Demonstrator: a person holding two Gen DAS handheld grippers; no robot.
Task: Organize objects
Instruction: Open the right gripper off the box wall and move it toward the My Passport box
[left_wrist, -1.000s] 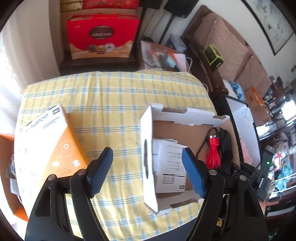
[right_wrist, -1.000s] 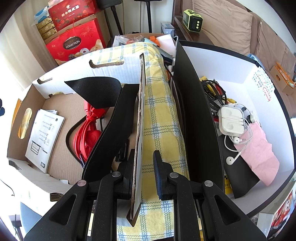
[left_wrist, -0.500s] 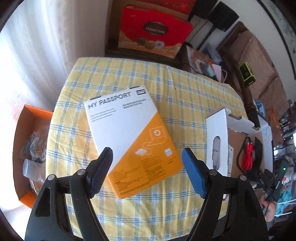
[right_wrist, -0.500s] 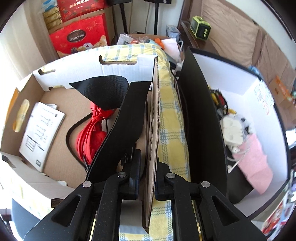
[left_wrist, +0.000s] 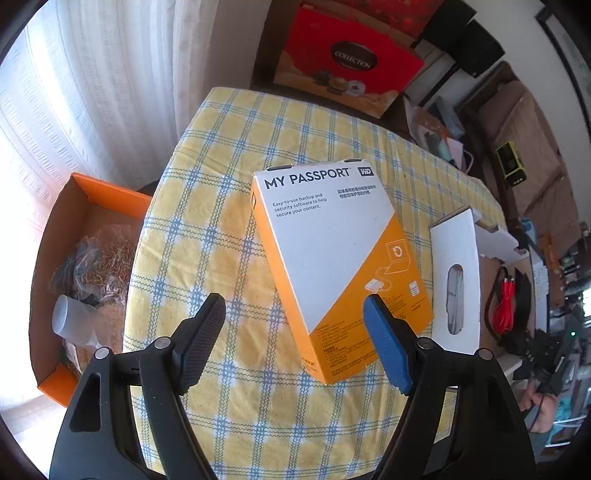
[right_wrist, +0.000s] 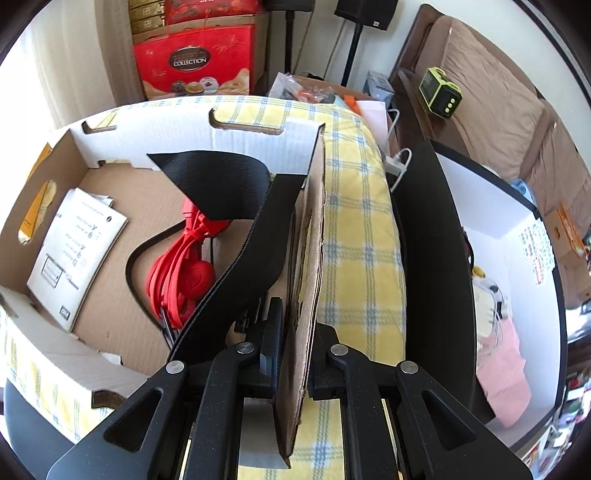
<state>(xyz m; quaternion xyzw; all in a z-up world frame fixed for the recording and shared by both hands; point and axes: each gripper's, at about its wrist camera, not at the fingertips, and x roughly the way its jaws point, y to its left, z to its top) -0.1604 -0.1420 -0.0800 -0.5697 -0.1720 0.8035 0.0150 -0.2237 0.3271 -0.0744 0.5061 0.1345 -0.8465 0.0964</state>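
Orange tray (left_wrist: 110, 192) sits off the left edge of the table (left_wrist: 229, 177), just beside the yellow-and-blue checked cloth, with crinkled plastic bags (left_wrist: 96, 266) and a small white bottle (left_wrist: 72, 325) inside it. Above the near part of the cloth hangs the left gripper (left_wrist: 293, 336), its jaws spread wide and gripping nothing; one pad looks black, the other blue. Between and beyond the fingertips lies the white-and-orange "MY PASSPORT" box (left_wrist: 332, 258), flat on the cloth near the middle of the table, skewed so its printed top points toward the far edge. Right of it, near the right edge, stands the cardboard box (left_wrist: 458, 273), white outside and brown inside, with an oval hand-hole in the side wall facing the camera.

In the right wrist view the inside of that cardboard box holds a folded paper leaflet (right_wrist: 77, 254) on the left of the floor, a coil of red cable (right_wrist: 181, 273) with a black cable looped around it toward the middle, and a black fabric pouch (right_wrist: 236, 229) leaning against the right wall. The right gripper (right_wrist: 297, 354) is closed narrowly on that right wall, one finger inside and one outside, pinching the brown cardboard edge. Further right, beyond the table's right edge, a white bin (right_wrist: 517, 221) holds white earphones (right_wrist: 487, 295) and a pink cloth (right_wrist: 506, 369).
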